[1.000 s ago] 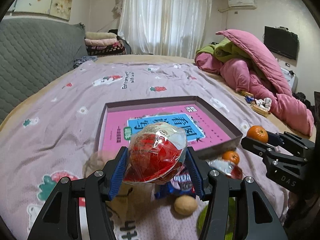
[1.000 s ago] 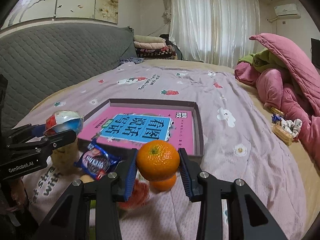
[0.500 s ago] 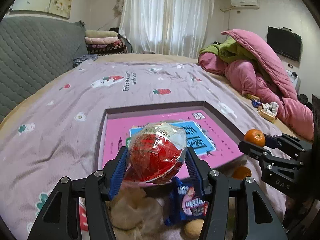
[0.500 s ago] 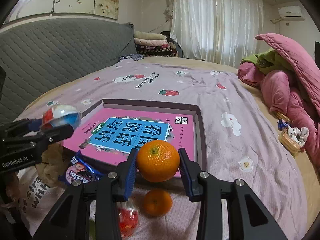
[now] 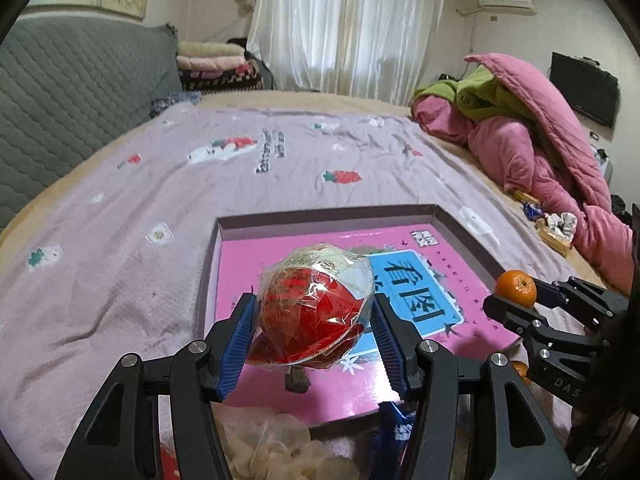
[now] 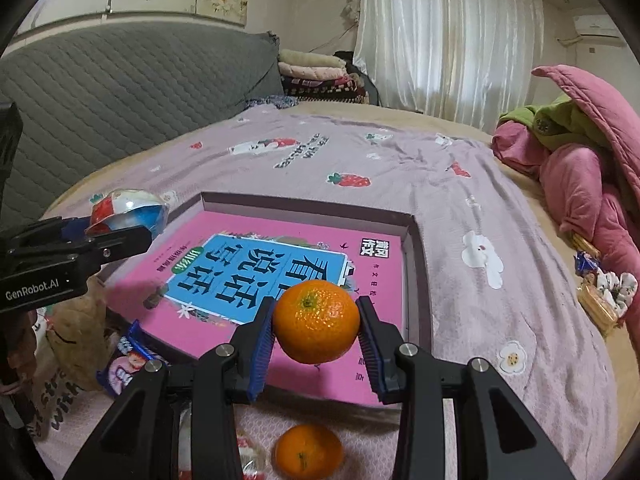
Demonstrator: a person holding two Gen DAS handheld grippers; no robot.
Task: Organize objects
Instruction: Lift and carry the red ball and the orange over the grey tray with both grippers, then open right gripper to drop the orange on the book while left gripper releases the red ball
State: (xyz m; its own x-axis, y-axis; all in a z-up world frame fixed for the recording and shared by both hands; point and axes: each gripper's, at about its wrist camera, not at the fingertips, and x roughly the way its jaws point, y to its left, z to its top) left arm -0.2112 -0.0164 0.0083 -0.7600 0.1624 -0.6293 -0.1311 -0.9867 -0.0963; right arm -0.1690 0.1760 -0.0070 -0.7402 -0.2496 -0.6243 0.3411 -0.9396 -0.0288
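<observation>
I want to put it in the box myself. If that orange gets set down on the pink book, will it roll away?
Probably a little: the orange in the right tool is round with nothing flat to rest on. The box has raised walls, which should stop it. It looks firm, unsquashed by the tool's pads.

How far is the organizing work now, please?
Nothing lies in the pink tray yet. In hand: left gripper holds a wrapped red ball, right gripper an orange, both over it. Left on the bed: second orange, blue snack packet.
</observation>
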